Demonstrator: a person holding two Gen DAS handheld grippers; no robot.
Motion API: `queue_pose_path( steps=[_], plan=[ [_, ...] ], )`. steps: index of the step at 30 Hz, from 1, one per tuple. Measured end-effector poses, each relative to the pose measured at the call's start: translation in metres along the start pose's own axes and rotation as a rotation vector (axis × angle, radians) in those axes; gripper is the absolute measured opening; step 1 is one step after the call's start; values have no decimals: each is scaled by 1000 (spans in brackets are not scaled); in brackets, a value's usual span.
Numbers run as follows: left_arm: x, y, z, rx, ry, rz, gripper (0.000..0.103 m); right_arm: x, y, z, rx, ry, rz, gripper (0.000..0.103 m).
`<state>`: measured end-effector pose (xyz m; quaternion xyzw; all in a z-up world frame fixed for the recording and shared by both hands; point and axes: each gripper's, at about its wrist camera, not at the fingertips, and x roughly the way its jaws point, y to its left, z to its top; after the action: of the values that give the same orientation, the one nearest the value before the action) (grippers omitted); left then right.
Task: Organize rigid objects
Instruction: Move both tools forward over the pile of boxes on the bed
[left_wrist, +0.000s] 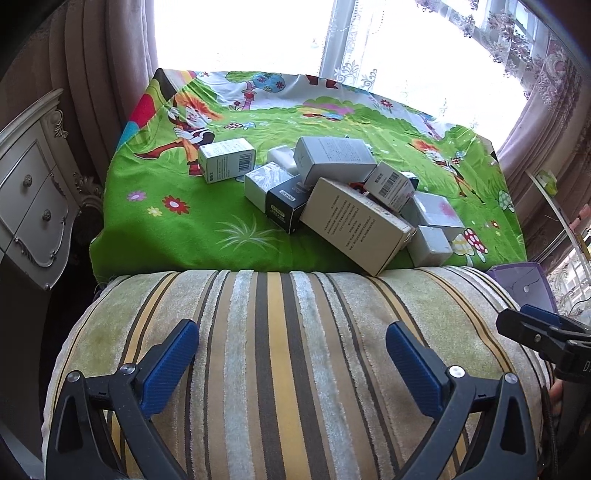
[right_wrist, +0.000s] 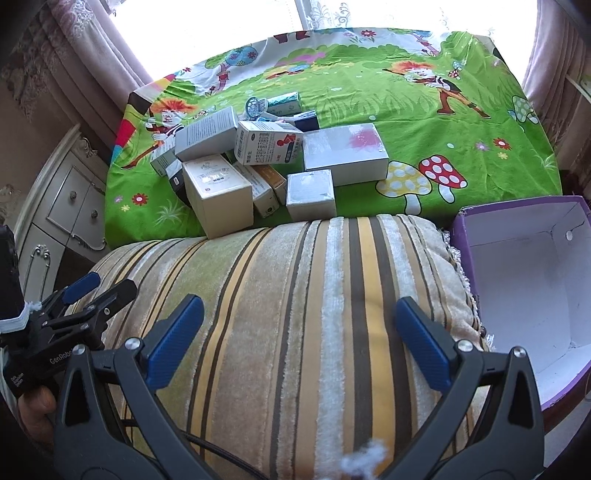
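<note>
A heap of several small cardboard boxes (left_wrist: 332, 184) lies on a green cartoon-print cloth (left_wrist: 177, 229); it also shows in the right wrist view (right_wrist: 266, 162). One white box (left_wrist: 226, 159) lies apart at the heap's left. A large beige box (left_wrist: 354, 225) leans at the near edge. My left gripper (left_wrist: 291, 350) is open and empty above a striped cushion (left_wrist: 280, 332). My right gripper (right_wrist: 299, 332) is open and empty above the same cushion (right_wrist: 288, 288). An empty purple box (right_wrist: 532, 280) with a white inside stands right of the cushion.
A white carved nightstand (left_wrist: 33, 192) stands at the left, also seen in the right wrist view (right_wrist: 66, 199). Curtains (left_wrist: 96, 62) and a bright window lie behind the cloth. The purple box's corner (left_wrist: 521, 284) shows in the left wrist view.
</note>
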<state>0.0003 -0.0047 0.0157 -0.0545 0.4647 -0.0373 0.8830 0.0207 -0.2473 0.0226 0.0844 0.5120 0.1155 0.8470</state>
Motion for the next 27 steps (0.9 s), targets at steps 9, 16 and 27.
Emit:
queue_pose_path(
  steps=[9, 16, 27],
  plan=[
    [-1, -12, 40, 120, -60, 5, 102, 2, 5, 33, -99, -36, 27, 103],
    [16, -17, 82, 225, -76, 28, 102, 28, 6, 72, -144, -37, 59, 103],
    [59, -37, 132, 458, -54, 24, 102, 71, 12, 119, -212, -17, 156, 103]
  ],
)
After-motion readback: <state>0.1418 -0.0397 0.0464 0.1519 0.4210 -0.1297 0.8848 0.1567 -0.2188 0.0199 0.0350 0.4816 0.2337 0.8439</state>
